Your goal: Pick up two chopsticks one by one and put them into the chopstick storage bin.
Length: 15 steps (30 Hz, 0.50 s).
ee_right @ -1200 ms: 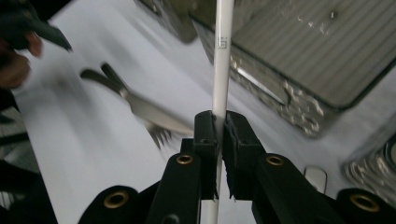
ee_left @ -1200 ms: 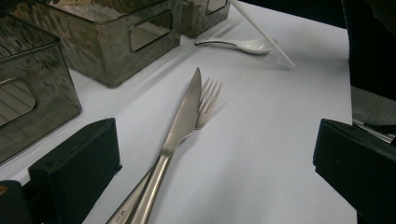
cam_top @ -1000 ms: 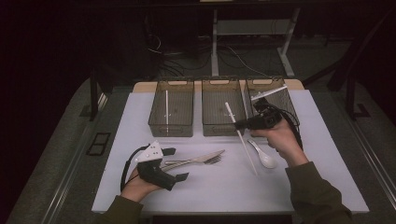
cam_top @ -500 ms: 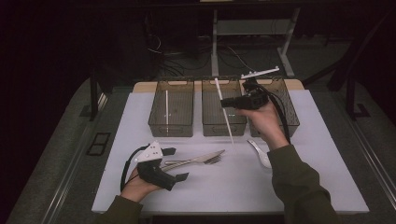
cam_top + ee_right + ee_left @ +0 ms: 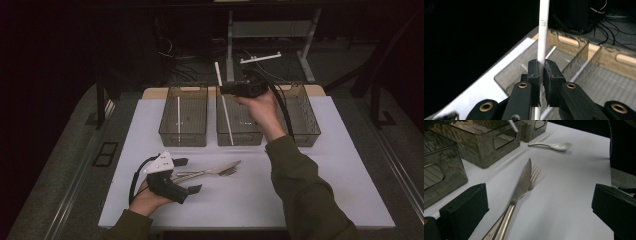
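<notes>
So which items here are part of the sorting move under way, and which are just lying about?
In the job:
- white chopstick, clamped in the right gripper
- middle bin, below it
- left bin, holding a matching chopstick

Lying about:
- knife and fork
- white spoon
- left gripper, open, resting on the table

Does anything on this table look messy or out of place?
Slightly: the steel knife lies on top of the steel fork, and a white spoon sits loose beside the smoky plastic bins. Nothing is spilled or broken.
</notes>
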Each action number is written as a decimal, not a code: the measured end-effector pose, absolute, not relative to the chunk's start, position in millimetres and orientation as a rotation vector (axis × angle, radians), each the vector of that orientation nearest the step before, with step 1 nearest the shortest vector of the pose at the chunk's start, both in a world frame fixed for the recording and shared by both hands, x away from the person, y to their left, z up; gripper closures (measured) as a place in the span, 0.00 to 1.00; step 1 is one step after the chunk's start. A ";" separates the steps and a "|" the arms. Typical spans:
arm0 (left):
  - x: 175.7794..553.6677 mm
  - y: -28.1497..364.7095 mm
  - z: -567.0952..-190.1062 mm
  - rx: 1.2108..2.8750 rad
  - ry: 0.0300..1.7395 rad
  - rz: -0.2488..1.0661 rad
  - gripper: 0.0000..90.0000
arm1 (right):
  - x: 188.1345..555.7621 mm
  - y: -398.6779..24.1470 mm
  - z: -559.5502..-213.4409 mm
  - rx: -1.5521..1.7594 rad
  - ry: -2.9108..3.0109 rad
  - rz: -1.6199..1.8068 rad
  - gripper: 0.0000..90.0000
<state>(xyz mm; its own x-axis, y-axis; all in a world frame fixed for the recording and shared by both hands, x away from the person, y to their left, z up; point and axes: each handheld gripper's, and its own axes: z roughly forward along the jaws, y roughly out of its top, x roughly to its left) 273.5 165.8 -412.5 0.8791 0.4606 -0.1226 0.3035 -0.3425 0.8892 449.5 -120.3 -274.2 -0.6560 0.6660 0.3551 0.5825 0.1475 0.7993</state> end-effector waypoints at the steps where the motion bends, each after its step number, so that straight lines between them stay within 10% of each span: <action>1: 273.4 165.8 -412.5 1.953 0.559 0.181 0.00 | 452.7 -115.6 -272.6 1.263 2.304 1.558 0.93; 15: 273.7 167.6 -411.7 1.948 0.547 0.181 0.00 | 483.9 -64.5 -266.8 1.273 2.233 1.609 0.93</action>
